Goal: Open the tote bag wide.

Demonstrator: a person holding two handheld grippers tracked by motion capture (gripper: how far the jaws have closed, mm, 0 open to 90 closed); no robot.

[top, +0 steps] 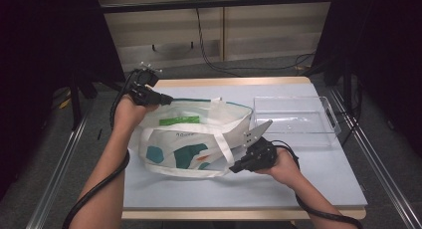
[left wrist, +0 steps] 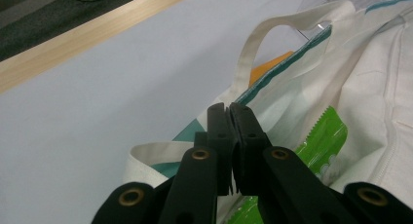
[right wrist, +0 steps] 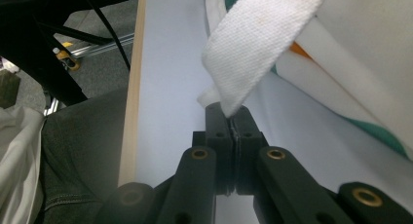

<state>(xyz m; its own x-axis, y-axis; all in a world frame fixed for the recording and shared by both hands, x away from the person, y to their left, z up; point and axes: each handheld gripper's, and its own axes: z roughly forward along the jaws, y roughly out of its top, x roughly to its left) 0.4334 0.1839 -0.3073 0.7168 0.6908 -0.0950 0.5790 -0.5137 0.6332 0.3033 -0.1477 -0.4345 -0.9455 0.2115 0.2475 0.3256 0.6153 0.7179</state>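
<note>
Two hand-held grippers work on one white tote bag (top: 191, 139) that lies on its side in the middle of the pale blue tabletop (top: 298, 184), its mouth turned toward the clear plastic tray (top: 293, 120) at the right. The left hand-held gripper (top: 166, 98) sits at the bag's far left corner. In the left gripper view its jaws are pressed together at the teal-trimmed rim of the bag (left wrist: 292, 70), apparently with a fold of cloth between them, though the cloth inside the jaws is hidden. The right hand-held gripper (top: 234, 168) is at the bag's near right edge, and in the right gripper view its jaws are closed on the end of a white woven strap (right wrist: 258, 44), which rises from the tips up toward the bag's body.

Gripping at two opposite places looks deliberate: one hold pins the rim while the other pulls a handle, so the soft cloth is kept taut and the opening spread rather than sagging shut. A green packet (left wrist: 319, 146) shows just inside the rim beside the left jaws, and an orange thing (left wrist: 270, 65) lies deeper in, so the bag is not empty. The tray stands just beyond the bag's mouth, bare as far as can be seen, which suggests it is meant to receive or has supplied the contents. A second strap (left wrist: 258, 44) loops free above the rim.
</note>
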